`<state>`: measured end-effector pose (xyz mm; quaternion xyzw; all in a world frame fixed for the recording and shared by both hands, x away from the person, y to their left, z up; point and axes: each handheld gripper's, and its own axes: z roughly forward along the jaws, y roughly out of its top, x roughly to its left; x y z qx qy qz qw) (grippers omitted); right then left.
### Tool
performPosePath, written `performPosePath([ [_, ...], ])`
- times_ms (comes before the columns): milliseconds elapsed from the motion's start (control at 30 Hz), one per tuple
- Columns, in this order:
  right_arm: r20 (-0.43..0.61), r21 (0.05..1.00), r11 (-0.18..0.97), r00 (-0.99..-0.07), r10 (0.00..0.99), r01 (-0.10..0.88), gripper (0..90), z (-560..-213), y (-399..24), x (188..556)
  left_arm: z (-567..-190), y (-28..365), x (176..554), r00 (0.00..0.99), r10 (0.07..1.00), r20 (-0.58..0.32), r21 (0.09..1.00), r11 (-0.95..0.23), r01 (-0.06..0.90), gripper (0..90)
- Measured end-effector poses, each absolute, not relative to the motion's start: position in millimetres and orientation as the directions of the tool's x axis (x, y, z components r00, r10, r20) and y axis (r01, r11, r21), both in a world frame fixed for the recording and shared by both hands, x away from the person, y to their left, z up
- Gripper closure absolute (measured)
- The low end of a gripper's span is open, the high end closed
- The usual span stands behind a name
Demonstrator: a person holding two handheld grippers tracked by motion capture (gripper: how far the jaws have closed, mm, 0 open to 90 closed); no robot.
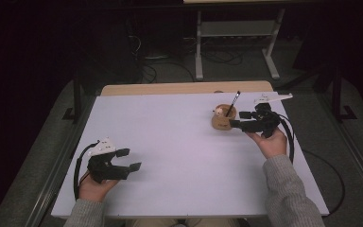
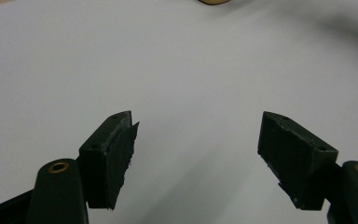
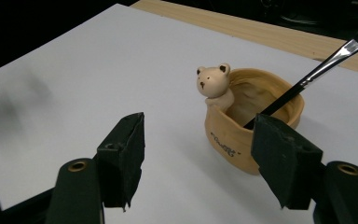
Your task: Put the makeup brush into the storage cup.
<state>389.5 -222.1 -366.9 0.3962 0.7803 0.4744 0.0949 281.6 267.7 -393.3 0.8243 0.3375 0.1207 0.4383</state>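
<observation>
A small tan pot with a bear figure on its rim stands at the far right of the white table. A black-handled brush leans inside it, bristles up. My right gripper is just to the right of the pot, open, with nothing between its pads. In the right gripper view the pot stands just ahead of my right gripper, partly behind one jaw, and the brush slants up to the right. My left gripper rests at the front left, open and empty.
A bare wooden strip runs along the table's far edge. Beyond it, white desk legs and cables stand on the dark floor. The pot's base peeks in at the top of the left gripper view.
</observation>
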Motion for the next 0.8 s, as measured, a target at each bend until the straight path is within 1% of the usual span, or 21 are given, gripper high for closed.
performPosePath([
  [433, 0.217, 0.824, 0.245, -0.685, 0.696, 0.51, 30.4, -378.2, -213.1, 368.9, -393.9, 263.8, 284.4, 0.75, 0.656, -0.09, 0.796, -0.405, 0.45, 24.0],
  [567, 0.193, 0.821, 0.274, -0.695, 0.693, 0.501, 29.1, -380.7, -208.9, 363.9, -394.3, 264.7, 284.0, 0.75, 0.655, -0.089, 0.796, -0.406, 0.449, 23.9],
  [800, 0.182, 0.829, 0.272, -0.696, 0.695, 0.489, 27.7, -382.9, -209.7, 352.3, -392.7, 263.5, 282.9, 0.752, 0.653, -0.089, 0.799, -0.405, 0.446, 23.8],
])
